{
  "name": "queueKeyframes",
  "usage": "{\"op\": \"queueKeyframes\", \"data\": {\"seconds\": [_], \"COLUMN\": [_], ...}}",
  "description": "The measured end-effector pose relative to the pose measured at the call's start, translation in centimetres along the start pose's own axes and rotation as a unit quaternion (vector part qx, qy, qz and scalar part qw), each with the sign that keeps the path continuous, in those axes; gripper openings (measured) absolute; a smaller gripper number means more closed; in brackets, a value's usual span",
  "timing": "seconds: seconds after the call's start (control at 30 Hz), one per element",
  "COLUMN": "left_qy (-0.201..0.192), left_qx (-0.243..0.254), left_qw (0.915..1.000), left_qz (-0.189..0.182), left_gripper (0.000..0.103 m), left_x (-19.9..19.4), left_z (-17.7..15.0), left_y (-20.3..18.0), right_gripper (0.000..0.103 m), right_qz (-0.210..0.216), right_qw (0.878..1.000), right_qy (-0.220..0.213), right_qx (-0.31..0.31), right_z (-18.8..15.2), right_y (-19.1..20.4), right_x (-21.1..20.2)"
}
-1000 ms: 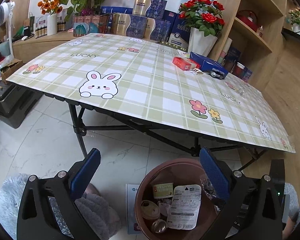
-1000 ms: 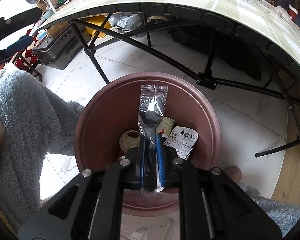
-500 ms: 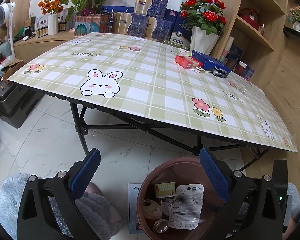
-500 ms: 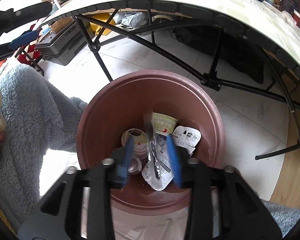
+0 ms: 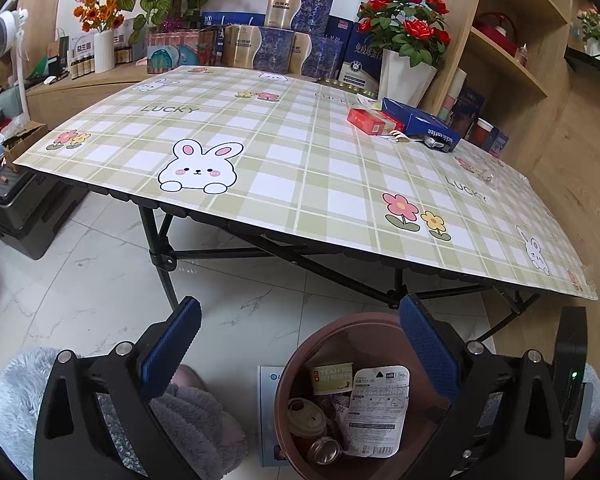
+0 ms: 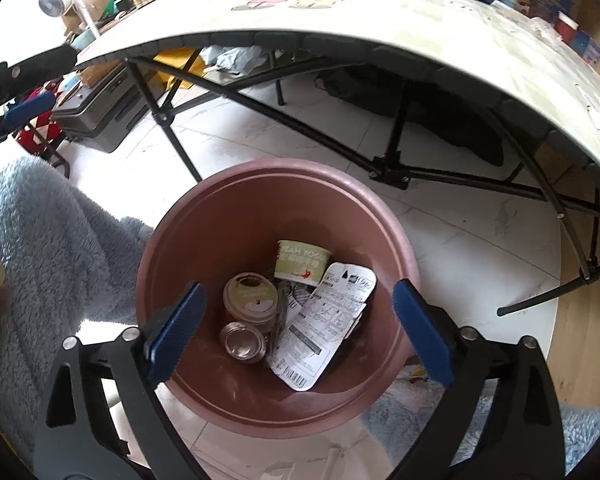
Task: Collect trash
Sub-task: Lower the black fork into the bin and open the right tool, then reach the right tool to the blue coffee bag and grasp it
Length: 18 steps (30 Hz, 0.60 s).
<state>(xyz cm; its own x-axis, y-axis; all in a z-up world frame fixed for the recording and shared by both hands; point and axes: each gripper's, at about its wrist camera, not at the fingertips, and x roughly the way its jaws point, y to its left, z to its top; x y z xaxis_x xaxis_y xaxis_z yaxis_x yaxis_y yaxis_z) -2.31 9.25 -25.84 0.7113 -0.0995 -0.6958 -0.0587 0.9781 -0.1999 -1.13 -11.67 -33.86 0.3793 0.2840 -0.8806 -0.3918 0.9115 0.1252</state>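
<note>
A brown round bin point(image 6: 180, 240) stands on the floor by the table and also shows in the left wrist view point(image 5: 364, 324). In it lie a yogurt cup point(image 6: 302, 262), a white label packet point(image 6: 324, 320), a lidded cup point(image 6: 250, 296), a small tin point(image 6: 242, 342) and a clear plastic bag point(image 6: 280, 312). My right gripper point(image 6: 296, 332) is open and empty right above the bin. My left gripper point(image 5: 298, 344) is open and empty, to the left of the bin. On the table lie a red box point(image 5: 374, 120), a blue coffee box point(image 5: 420, 122) and small wrappers point(image 5: 398, 136).
The folding table with a checked rabbit cloth point(image 5: 300, 160) stands in front, its black legs point(image 6: 392, 168) just behind the bin. Gift boxes and flower vases point(image 5: 404, 76) line its far edge. A black case point(image 5: 16, 208) sits on the floor at the left. Wooden shelves point(image 5: 512, 60) are at the right.
My right gripper opened and let the clear plastic bag fall into the bin. The left gripper has risen slightly and stays open.
</note>
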Motion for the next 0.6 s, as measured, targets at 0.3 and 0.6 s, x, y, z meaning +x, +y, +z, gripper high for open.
{"op": "queueKeyframes", "data": {"seconds": [0.3, 0.6], "left_qy": [-0.006, -0.005], "left_qx": [0.011, 0.036], "left_qw": [0.9999, 0.9986], "left_qz": [-0.004, -0.038], "left_gripper": [0.097, 0.097], "left_x": [-0.3, -0.3], "left_z": [0.2, 3.6], "left_y": [-0.5, -1.1], "right_gripper": [0.096, 0.097], "right_qz": [-0.004, -0.008], "right_qw": [0.995, 0.985], "right_qy": [-0.091, -0.139], "right_qx": [0.041, 0.101], "right_z": [0.8, 2.9], "right_y": [-1.9, -6.5], "right_x": [-4.2, -7.7]}}
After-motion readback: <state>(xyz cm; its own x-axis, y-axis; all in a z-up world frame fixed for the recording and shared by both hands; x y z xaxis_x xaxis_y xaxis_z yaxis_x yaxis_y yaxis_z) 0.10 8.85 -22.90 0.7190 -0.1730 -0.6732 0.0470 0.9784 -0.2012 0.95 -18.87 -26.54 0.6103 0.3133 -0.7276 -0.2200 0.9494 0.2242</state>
